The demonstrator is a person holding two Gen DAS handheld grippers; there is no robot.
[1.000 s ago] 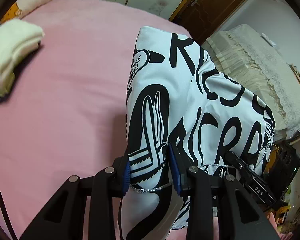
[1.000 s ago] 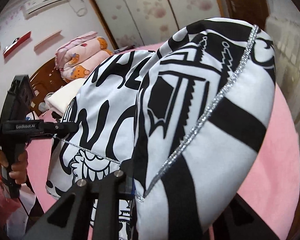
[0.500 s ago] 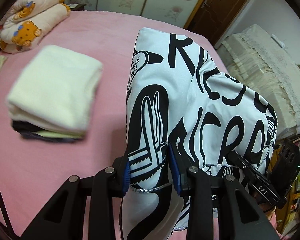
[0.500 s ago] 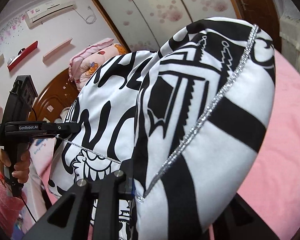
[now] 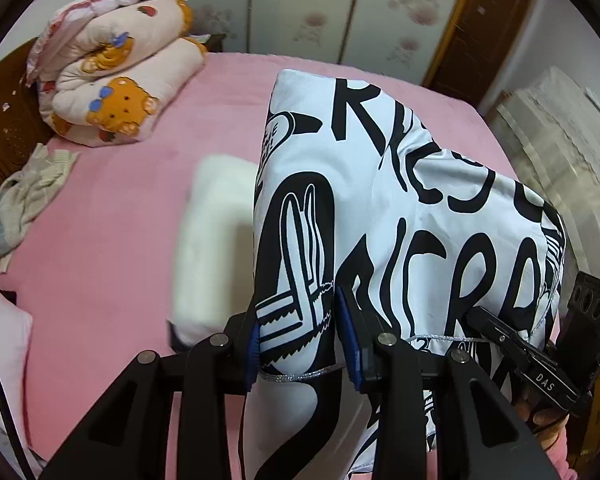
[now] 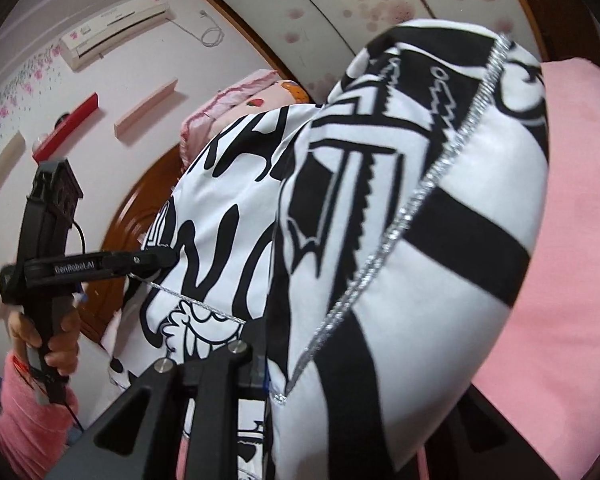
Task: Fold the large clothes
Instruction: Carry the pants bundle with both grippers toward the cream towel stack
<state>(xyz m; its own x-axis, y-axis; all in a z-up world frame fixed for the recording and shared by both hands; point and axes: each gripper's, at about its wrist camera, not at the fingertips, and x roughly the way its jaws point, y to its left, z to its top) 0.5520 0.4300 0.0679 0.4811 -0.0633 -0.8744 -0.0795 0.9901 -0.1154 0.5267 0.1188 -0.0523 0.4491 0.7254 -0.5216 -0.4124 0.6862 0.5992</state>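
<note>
Held up over pink bedsheet (image 5: pixel 112 248): large white garment with bold black lettering and a silver-stitched hem (image 5: pixel 400 200), stretched between both tools. Left gripper (image 5: pixel 296 332) clamped on a fold of the hem, blue pads (image 5: pixel 252 344) pressed against the cloth on either side. Right gripper (image 6: pixel 268 364) likewise closed on the hem, though mostly buried under draped fabric, so probably gripping rather than plainly seen to. In the right wrist view, cloth (image 6: pixel 380 220) billowing over the fingers and filling most of the frame; left gripper (image 6: pixel 168 258) off to the side pinching the far edge, left hand (image 6: pixel 48 340) in a pink sleeve wrapped round its handle. On the bed beyond: blurred folded cream towel (image 5: pixel 212 240), partly hidden behind the garment; rolled pink bear-print quilt (image 5: pixel 116 68) near the headboard; crumpled pale rag (image 5: pixel 28 196) at the edge.
</note>
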